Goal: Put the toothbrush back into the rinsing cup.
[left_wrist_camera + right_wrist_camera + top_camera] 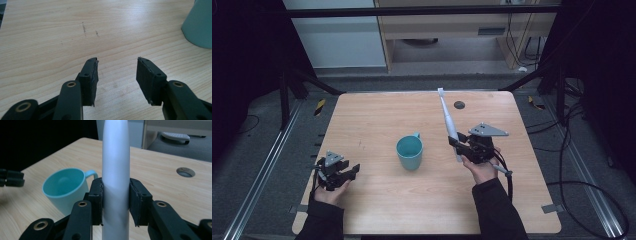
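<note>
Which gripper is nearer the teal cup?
Right. The right gripper, holding a white toothbrush, is just right of the cup; the left gripper sits farther off, lower left.

A lab-like recording bay: wooden table (377,205) on metal floor rails (259,172), black curtains (242,55), trailing cables (592,195).

A: Any lettering, labels or numbers to read anywhere?

B: None legible. The cup (409,152) and the white toothbrush (448,120) are plain (the desk (377,120) bears only faint scuff marks).

White electric toothbrush (449,122), tilted, clamped mid-handle, beside teal cup (409,152)
</note>
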Demonstrator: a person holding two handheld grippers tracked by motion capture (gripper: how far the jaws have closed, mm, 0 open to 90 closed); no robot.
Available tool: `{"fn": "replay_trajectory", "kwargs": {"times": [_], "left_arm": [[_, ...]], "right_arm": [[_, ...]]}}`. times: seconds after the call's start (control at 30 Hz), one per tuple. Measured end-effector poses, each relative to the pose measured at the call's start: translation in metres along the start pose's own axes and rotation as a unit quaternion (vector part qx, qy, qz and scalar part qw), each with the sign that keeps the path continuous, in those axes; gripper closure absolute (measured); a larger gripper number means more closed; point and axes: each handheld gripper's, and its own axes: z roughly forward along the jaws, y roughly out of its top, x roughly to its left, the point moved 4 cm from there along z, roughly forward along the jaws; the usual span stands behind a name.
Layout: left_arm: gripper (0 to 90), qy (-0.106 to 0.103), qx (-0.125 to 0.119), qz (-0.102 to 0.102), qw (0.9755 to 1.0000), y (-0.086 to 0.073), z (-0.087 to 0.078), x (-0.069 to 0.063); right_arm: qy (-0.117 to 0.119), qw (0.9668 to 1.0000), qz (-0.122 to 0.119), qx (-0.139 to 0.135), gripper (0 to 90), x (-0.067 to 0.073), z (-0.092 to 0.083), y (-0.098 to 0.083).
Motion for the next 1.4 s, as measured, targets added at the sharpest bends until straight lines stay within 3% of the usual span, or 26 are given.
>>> {"fn": "replay_trajectory", "kwargs": {"times": [0.43,0.77,0.87,1.4], "left_arm": [[51.6,0.000,0.000,0.000,1.0000,0.000,0.000,0.000],[51.6,-0.001,-0.001,-0.001,1.0000,0.000,0.000,0.000],[51.6,-0.001,-0.002,-0.001,1.0000,0.000,0.000,0.000],[51.6,0.000,-0.002,-0.002,1.0000,0.000,0.000,0.001]], "right_arm": [[-0.001,0.9987,0.020,-0.047,66.3,0.018,0.025,0.021],[-0.009,0.9980,0.025,-0.057,66.3,0.031,0.047,0.028],[-0.010,0.9970,0.029,-0.071,66.3,0.040,0.054,0.032],[-0.005,0.9958,0.033,-0.085,66.2,0.075,0.085,0.035]]}}
